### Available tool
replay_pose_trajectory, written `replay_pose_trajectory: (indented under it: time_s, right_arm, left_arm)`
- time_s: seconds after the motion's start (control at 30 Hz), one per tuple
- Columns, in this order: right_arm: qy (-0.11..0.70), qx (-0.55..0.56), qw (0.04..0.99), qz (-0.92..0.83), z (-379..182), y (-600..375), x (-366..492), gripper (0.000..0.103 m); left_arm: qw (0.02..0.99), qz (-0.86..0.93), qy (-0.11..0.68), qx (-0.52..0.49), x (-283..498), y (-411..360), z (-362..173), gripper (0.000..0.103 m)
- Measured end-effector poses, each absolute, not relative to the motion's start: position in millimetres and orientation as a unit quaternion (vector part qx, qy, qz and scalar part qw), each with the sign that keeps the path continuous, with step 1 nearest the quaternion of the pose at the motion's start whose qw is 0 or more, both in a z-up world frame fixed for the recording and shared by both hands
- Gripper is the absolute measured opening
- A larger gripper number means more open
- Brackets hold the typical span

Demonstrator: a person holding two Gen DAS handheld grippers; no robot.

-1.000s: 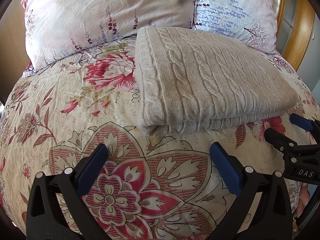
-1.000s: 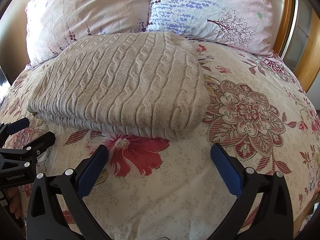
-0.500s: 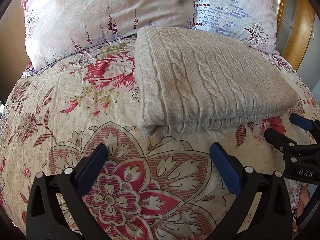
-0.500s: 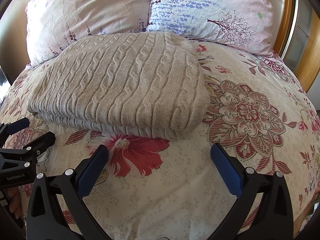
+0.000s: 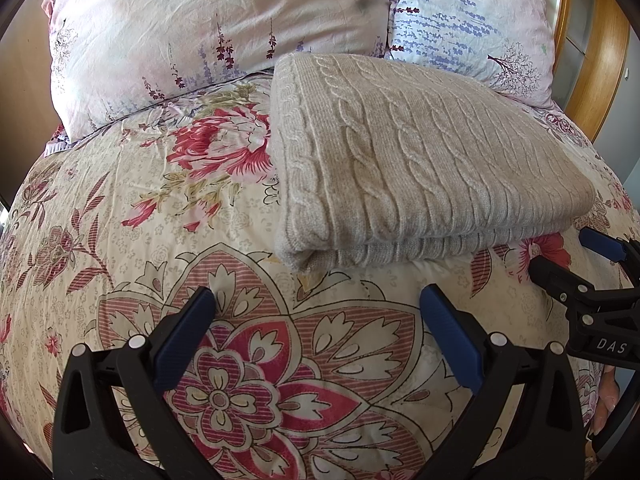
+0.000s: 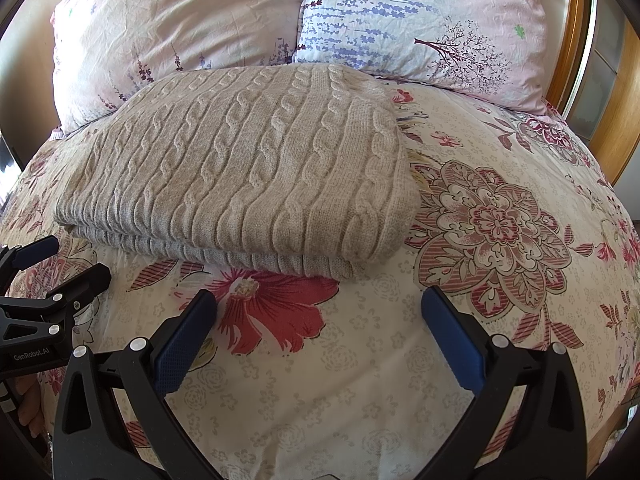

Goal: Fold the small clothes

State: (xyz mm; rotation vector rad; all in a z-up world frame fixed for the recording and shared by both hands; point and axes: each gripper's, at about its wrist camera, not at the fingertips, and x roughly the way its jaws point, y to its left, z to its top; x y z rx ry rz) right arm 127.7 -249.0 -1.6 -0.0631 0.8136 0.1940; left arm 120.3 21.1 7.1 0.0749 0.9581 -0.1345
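Observation:
A beige cable-knit sweater (image 5: 416,156) lies folded into a thick rectangle on the floral bedspread (image 5: 168,216), just below the pillows; it also shows in the right wrist view (image 6: 248,176). My left gripper (image 5: 316,304) is open and empty, hovering just short of the sweater's near left corner. My right gripper (image 6: 320,304) is open and empty, just short of the sweater's near edge. Each gripper shows at the edge of the other's view, the right gripper (image 5: 568,256) at the sweater's right and the left gripper (image 6: 64,264) at its left.
Two floral pillows (image 5: 208,32) (image 6: 424,20) lean at the head of the bed behind the sweater. A wooden bed frame (image 6: 616,136) curves along the right side. The bedspread (image 6: 496,216) stretches wide on both sides of the sweater.

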Motion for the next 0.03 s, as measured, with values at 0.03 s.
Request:
replay_pose_trajectory:
  time_s: [0.03]
  right_arm:
    - [0.395, -0.031, 0.913, 0.094, -1.6, -249.0, 127.7, 0.102]
  left_arm:
    - [0.885, -0.065, 0.460, 0.036, 120.3, 21.1, 7.1, 0.101]
